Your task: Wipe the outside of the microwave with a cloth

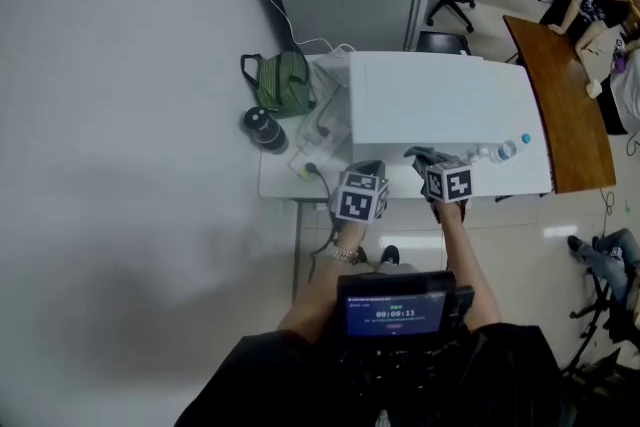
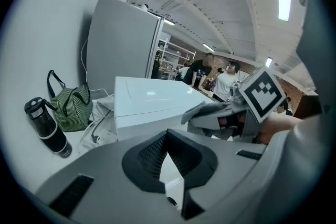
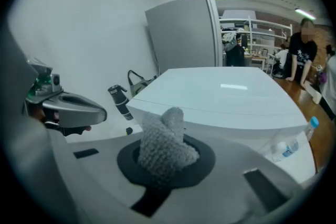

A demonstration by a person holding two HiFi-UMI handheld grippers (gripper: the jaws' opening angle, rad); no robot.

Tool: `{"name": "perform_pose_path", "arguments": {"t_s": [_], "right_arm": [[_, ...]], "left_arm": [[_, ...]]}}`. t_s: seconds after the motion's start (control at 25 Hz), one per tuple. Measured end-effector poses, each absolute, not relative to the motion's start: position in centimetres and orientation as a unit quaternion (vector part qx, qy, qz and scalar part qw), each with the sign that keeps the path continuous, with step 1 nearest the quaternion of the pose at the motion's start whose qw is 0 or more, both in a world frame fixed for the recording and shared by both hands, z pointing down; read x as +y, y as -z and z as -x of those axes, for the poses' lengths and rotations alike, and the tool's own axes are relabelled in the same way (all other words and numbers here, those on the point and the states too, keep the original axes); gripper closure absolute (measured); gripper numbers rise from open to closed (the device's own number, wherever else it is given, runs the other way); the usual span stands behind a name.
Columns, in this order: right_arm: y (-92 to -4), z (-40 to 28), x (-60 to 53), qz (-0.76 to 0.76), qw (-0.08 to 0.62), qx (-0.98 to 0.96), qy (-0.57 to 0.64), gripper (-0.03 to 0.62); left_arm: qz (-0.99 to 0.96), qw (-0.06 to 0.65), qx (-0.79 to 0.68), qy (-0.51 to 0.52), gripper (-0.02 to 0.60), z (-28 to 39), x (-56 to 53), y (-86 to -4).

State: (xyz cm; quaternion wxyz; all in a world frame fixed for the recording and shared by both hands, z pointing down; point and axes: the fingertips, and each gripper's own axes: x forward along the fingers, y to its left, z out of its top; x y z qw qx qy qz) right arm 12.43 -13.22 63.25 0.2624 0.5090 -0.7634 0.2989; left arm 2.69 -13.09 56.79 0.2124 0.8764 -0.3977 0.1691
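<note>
A white box-shaped microwave point(image 1: 440, 105) is seen at the centre of the head view, set on a white bench point(image 1: 278, 180). The right claw point(image 3: 164, 165) is found at the lower middle of the right gripper view, directly before the microwave's front, near its left corner. This claw is clamped on a grey knitted cloth point(image 3: 167, 139), which is bunched between the black pads and stands up from them in a rounded peak. The peak is seen against the lower front edge of the microwave; whether cloth and casing touch cannot be told from that view. In the left gripper view the clothed claw is shown at centre right, close against the front face of the microwave just below its top edge.

The left claw point(image 2: 167, 136) is held at the lower centre of its own view, short of the microwave's left front corner and apart from it. Its black pads are drawn together at the tips, with only a thin wedge of white shown through behind them, and nothing is gripped. In the head view the two claws are seen side by side at the near edge of the bench.

A green striped bag point(image 1: 282, 83) and a black drinking bottle point(image 1: 265, 130) are placed to the left of the microwave. A clear plastic bottle with a blue cap point(image 1: 497, 153) is laid at its lower right.
</note>
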Motion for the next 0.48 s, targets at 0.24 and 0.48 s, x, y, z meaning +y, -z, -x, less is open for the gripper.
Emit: {"name": "perform_pose_path", "arguments": {"t_s": [0.24,0.48], "right_arm": [[-61.3,-7.6,-13.4,-0.464,0.266,-0.804,-0.259,0.58],[-59.0,-7.1,-13.6,-0.465,0.265,-0.816,-0.218,0.58]], "left_arm": [[-0.877,0.191,-0.412,-0.155,0.581,-2.9,-14.4,-54.5],[-0.876,0.172,-0.412,-0.181,0.581,-4.3,-14.5,-54.5]]}}
